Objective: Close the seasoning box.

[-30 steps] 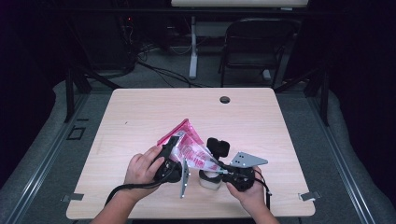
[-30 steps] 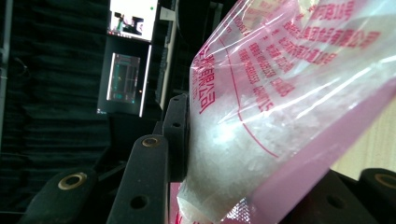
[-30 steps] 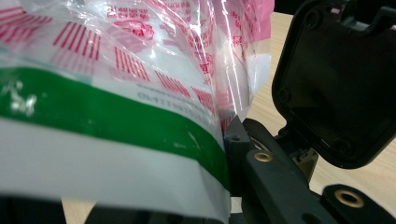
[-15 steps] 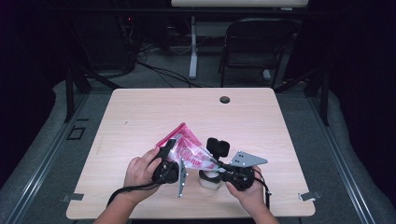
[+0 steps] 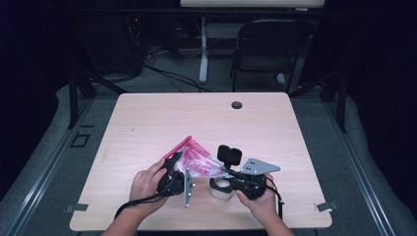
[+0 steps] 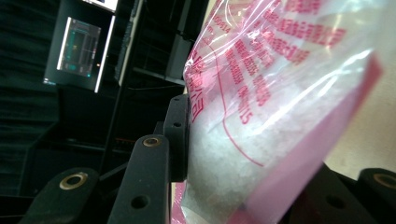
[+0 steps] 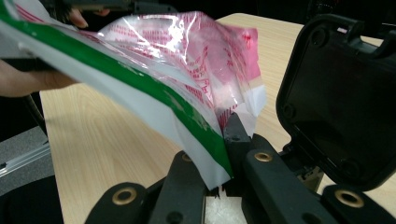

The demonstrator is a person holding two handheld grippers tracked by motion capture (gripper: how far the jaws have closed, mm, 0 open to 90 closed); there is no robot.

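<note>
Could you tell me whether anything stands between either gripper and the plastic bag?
Nothing visible does. The right gripper is shut on the bag at its green-striped edge, and the left gripper has the bag's filled end between its jaws, one pad against the plastic.
</note>
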